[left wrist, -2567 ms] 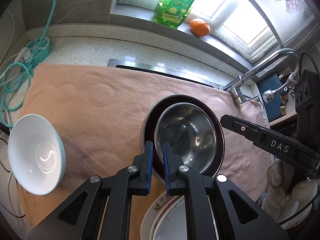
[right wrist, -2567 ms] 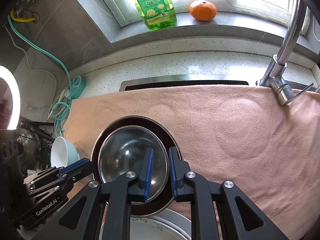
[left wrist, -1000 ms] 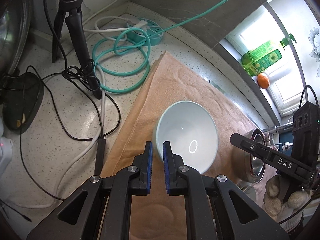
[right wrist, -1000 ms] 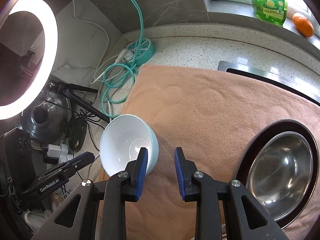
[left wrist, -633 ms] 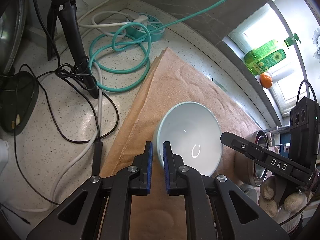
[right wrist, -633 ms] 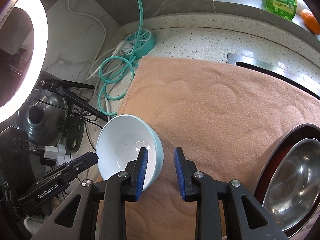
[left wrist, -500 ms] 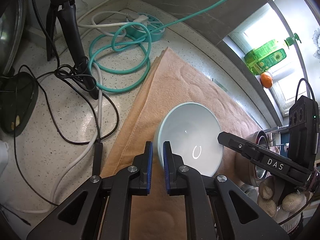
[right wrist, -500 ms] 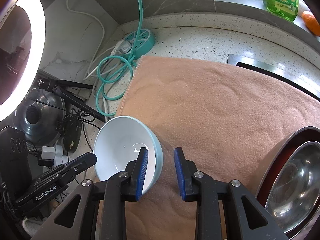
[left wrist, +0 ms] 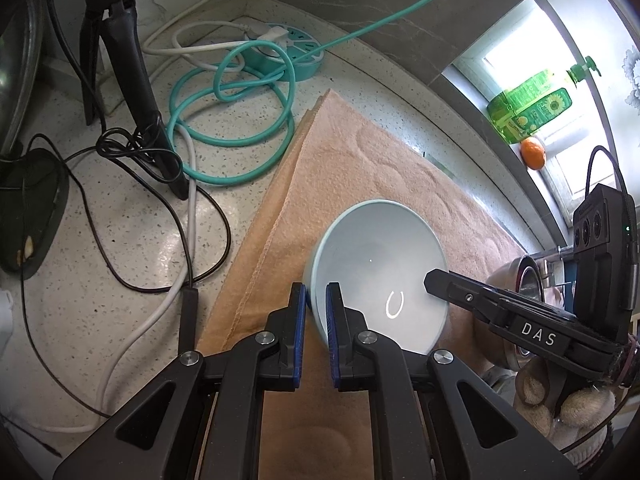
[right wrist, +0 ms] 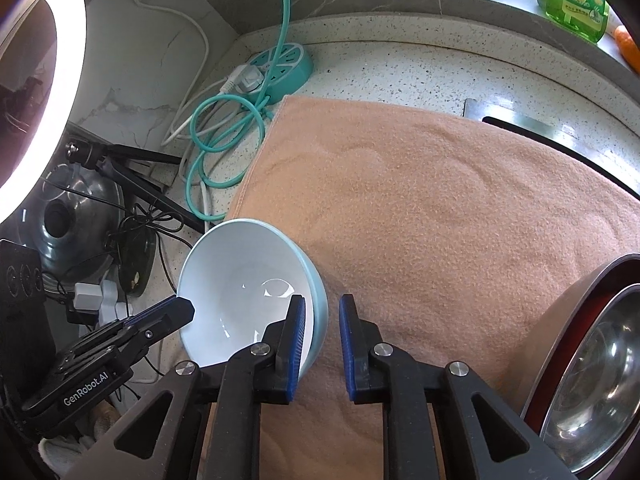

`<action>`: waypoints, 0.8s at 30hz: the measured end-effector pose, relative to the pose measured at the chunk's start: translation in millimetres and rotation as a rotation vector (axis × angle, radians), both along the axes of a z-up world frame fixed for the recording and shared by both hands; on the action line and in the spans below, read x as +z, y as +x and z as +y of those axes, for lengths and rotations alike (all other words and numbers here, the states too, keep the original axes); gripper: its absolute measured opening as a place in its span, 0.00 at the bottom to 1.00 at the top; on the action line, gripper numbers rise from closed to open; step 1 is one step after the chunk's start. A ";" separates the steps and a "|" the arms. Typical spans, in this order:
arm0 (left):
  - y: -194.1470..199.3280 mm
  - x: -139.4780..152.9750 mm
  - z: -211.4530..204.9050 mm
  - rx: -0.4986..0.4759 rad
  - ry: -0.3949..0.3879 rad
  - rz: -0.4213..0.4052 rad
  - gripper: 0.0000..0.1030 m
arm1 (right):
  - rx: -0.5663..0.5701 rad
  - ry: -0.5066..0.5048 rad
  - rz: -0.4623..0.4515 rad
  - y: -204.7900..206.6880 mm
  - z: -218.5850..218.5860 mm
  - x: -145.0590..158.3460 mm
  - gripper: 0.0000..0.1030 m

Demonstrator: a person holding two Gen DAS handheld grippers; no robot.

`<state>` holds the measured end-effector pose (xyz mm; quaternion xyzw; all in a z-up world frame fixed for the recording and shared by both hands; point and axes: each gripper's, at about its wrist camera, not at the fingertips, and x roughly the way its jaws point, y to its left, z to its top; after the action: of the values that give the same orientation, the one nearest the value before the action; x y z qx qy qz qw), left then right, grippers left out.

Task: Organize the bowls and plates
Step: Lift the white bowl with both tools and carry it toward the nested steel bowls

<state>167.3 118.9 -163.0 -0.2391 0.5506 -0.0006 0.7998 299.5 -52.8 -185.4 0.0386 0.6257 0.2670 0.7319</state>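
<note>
1. Your left gripper is clamped on the bowl: one blue pad lies inside its near-left rim, the other outside, with the wall pinched between them.
2. Your right gripper straddles the bowl's opposite rim. Its jaws have just been closing, with the rim between them. The inner pad lies against the bowl's white inside, but a gap shows between the outer pad and the pale blue wall, so this side has no grip.
3. A gloved hand holds the right gripper, just right of the bowl in the left wrist view.
4. The bowl is empty and tipped, over the left edge of the towel. You cannot tell whether its base touches the cloth.
5. Right of the bowl, well apart on the same towel, a steel bowl sits nested inside a dark red dish.
6. Left of the bowl, off the towel, black wires and a tripod leg stand on the speckled counter.
7. Beyond the bowl, a coiled teal cable runs to a round teal power strip in the counter's corner.
8. Farther left of the bowl, a lit ring light fills the edge of the right wrist view.
9. Farthest from the bowl, on the window sill, a green bottle stands just beside an orange.
</note>
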 end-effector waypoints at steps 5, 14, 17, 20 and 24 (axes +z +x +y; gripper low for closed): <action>0.0 1.6 -2.0 0.002 0.011 -0.006 0.07 | -0.004 0.002 -0.003 -1.4 0.6 -0.9 0.07; 0.0 7.0 -5.4 -0.009 0.003 -0.016 0.07 | -0.006 -0.001 -0.012 -4.2 -6.0 3.9 0.07; -0.8 12.1 -7.7 -0.012 0.000 -0.028 0.07 | -0.012 0.007 -0.019 -5.4 -10.2 9.6 0.07; -1.0 19.6 -11.4 -0.020 0.001 -0.045 0.07 | -0.018 0.015 -0.029 -6.2 -15.5 17.3 0.07; -1.0 30.7 -16.8 -0.031 0.002 -0.073 0.07 | -0.028 0.028 -0.043 -7.4 -23.9 29.3 0.07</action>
<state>166.3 102.1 -132.3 -0.2296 0.5247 -0.0212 0.8194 292.1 -76.7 -156.1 0.0515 0.6055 0.2663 0.7482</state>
